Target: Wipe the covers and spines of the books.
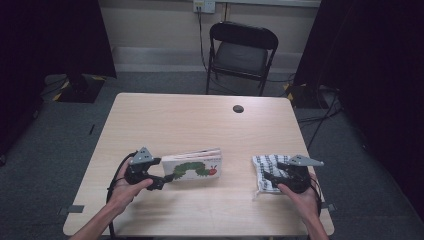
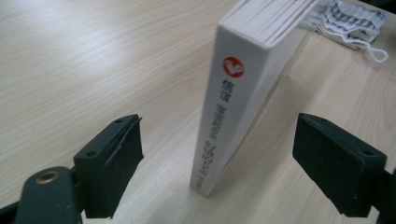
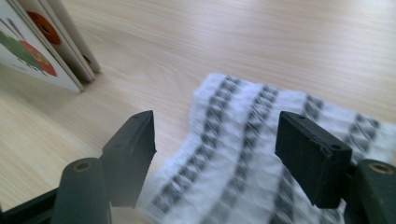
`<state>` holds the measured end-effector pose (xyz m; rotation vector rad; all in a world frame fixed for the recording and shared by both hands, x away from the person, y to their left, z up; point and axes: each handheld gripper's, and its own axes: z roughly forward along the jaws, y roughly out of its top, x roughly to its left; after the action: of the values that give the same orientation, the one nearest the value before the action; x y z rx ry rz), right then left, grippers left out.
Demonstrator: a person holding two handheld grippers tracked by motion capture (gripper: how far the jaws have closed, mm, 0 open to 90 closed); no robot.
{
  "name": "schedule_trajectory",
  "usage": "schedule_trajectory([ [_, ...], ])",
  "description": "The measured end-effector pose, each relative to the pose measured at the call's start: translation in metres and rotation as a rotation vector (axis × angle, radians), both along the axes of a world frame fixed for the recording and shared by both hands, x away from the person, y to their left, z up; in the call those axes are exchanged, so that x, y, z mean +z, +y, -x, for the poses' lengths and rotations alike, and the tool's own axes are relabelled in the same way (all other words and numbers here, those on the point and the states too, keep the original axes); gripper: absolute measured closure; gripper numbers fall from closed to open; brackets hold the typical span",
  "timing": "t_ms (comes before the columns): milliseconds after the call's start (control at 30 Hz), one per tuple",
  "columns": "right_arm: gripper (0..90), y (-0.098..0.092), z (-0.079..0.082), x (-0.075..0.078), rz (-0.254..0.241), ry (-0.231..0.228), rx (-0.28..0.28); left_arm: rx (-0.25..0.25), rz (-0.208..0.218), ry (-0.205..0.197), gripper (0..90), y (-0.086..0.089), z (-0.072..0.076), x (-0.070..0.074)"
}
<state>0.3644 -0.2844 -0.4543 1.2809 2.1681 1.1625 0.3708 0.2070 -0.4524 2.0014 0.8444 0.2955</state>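
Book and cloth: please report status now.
Left gripper jaws open around upright book spine, no contact. Right gripper open over patterned cloth. Nothing in the way.

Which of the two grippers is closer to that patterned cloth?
Right. The right gripper hovers over the cloth, jaws open; the left gripper sits across the table at the book's spine.

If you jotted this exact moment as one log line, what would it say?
left gripper: open, jaws either side of upright white caterpillar board book, not touching | right gripper: open over folded black-and-white patterned cloth | light wooden table
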Motion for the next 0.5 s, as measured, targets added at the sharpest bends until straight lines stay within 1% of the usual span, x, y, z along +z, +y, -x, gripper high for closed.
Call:
schedule_trajectory([
  [33,28.2,-0.003,0.001,-0.002,0.000,0.007,-0.007,-0.001,0.000,0.007,15.6,0.000,0.000,0.000],
  [67,28.2,-0.006,0.001,-0.003,0.004,0.015,-0.014,-0.006,-0.010,0.006,15.7,0.001,0.001,0.000],
  [100,28.2,-0.009,0.001,-0.005,0.010,0.018,-0.025,-0.009,-0.020,-0.006,15.8,0.003,0.002,0.001],
  [133,28.2,-0.011,0.001,-0.007,0.011,0.023,-0.032,-0.007,-0.012,-0.012,15.7,0.004,0.003,0.001],
  [167,28.3,-0.012,0.000,-0.009,0.014,0.027,-0.037,0.005,-0.003,-0.011,15.6,0.006,0.004,0.001],
  [200,28.6,-0.013,-0.001,-0.011,0.025,0.032,-0.042,-0.002,-0.012,-0.018,15.7,0.009,0.004,0.002],
  [233,29.1,-0.014,-0.003,-0.013,0.039,0.034,-0.049,-0.011,-0.023,-0.015,15.7,0.010,0.005,0.002],
  [267,29.2,-0.015,-0.005,-0.014,0.047,0.037,-0.057,-0.005,-0.021,-0.007,15.8,0.010,0.007,0.001],
  [333,29.1,-0.016,-0.012,-0.014,0.051,0.043,-0.059,-0.022,-0.044,-0.012,15.8,0.013,0.009,0.001],
  [367,29.1,-0.016,-0.016,-0.013,0.055,0.044,-0.060,-0.017,-0.042,-0.015,15.9,0.015,0.010,0.001],
  [400,29.2,-0.016,-0.020,-0.013,0.055,0.049,-0.061,-0.006,-0.028,-0.015,15.9,0.016,0.012,0.001],
  [500,30.1,-0.013,-0.033,-0.014,0.060,0.062,-0.060,0.004,-0.029,-0.015,15.9,0.022,0.011,0.001],
])
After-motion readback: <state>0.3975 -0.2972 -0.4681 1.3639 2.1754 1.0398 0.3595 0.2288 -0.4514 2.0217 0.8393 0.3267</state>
